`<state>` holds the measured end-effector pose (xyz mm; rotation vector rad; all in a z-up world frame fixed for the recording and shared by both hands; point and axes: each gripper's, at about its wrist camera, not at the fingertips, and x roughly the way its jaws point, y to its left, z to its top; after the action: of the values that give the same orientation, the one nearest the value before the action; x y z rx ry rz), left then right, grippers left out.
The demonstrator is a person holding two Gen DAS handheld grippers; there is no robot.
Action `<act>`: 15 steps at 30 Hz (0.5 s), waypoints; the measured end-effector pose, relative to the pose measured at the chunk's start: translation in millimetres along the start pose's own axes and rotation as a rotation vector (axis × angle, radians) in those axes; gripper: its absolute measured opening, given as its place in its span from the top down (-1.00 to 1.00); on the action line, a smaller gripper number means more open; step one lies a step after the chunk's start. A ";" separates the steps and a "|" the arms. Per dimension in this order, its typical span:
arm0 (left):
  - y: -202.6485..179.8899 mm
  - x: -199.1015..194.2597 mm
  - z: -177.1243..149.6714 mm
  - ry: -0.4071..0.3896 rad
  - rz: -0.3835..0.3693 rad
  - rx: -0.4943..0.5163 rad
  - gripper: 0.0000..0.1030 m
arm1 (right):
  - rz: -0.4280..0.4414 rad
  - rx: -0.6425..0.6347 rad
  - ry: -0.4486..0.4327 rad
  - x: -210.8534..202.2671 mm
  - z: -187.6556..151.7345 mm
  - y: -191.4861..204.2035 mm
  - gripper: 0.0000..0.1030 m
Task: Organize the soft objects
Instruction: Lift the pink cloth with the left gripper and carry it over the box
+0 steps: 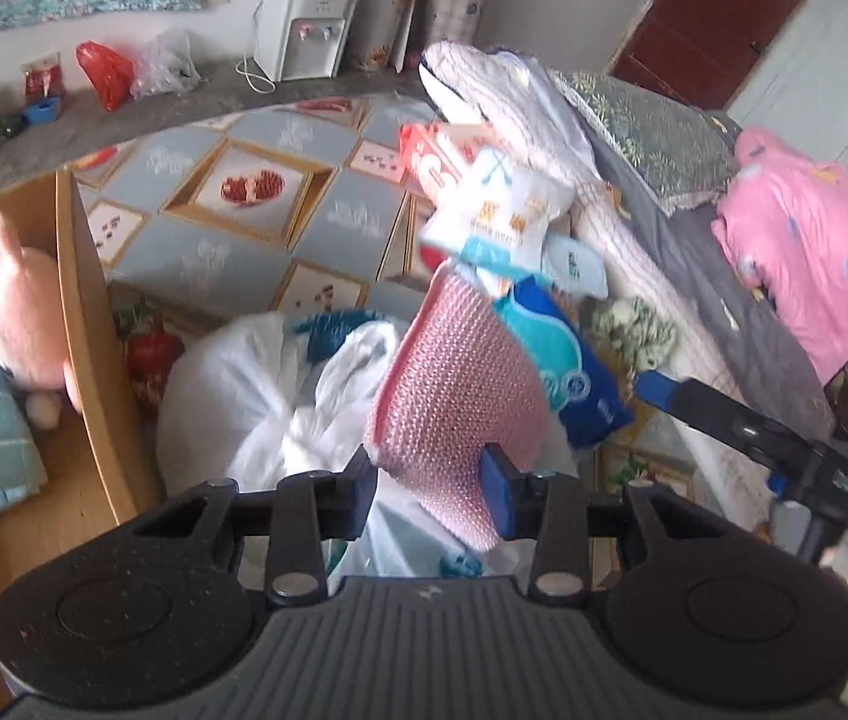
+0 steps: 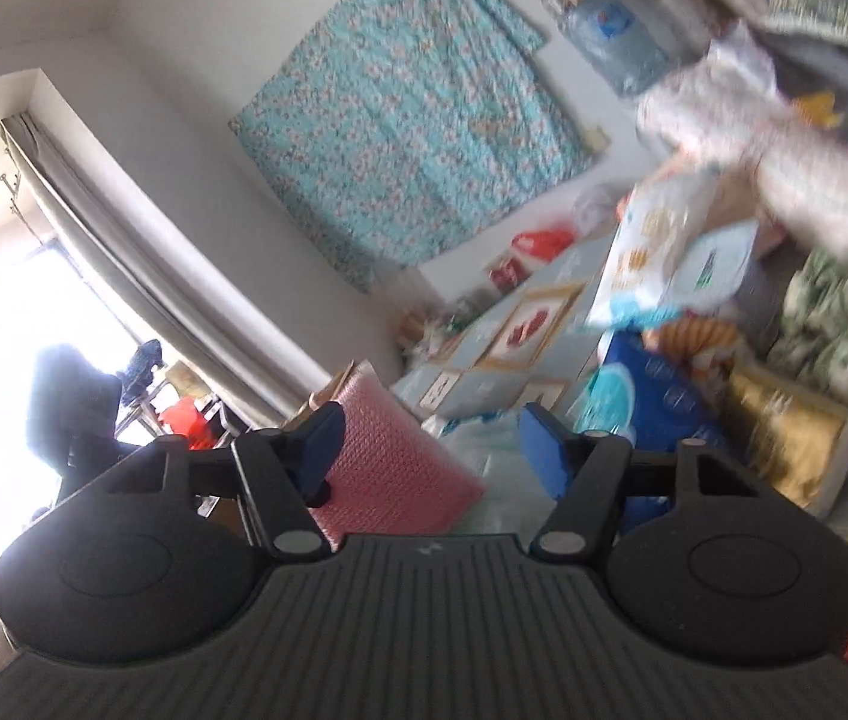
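While the open brown cardboard box [image 1: 85, 324] already holds a pink plush toy [image 1: 10, 306], tissue packs remain piled on the bed. Your left gripper [image 1: 430, 489] clamps the pink knitted cloth [image 1: 460, 384]; your right gripper [image 2: 430, 450] hangs apart, empty.

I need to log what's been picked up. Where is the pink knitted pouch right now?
In the left wrist view the pink knitted pouch is pinched in the left gripper, lifted over the white plastic bag, with the blue tissue pack just to its right.
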<state>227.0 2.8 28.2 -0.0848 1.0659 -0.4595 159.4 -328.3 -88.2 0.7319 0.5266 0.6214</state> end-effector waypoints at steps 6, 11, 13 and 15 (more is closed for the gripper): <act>6.3 -0.1 -5.5 -0.028 0.015 -0.005 0.18 | 0.036 -0.005 0.077 47.0 9.2 3.2 -0.05; 6.1 3.8 -3.5 -0.051 0.028 -0.016 0.17 | 0.029 -0.010 0.201 87.3 17.9 4.2 -0.05; 9.7 5.6 -3.7 -0.052 0.023 -0.039 0.17 | 0.040 0.016 0.237 94.4 15.8 2.0 -0.05; 13.6 8.3 -4.2 -0.050 0.016 -0.060 0.16 | 0.053 0.040 0.256 95.8 13.8 -0.2 -0.01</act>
<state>231.1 12.4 15.5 -0.1402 1.0304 -0.4087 235.3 -269.6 -100.9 0.7094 0.7593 0.7615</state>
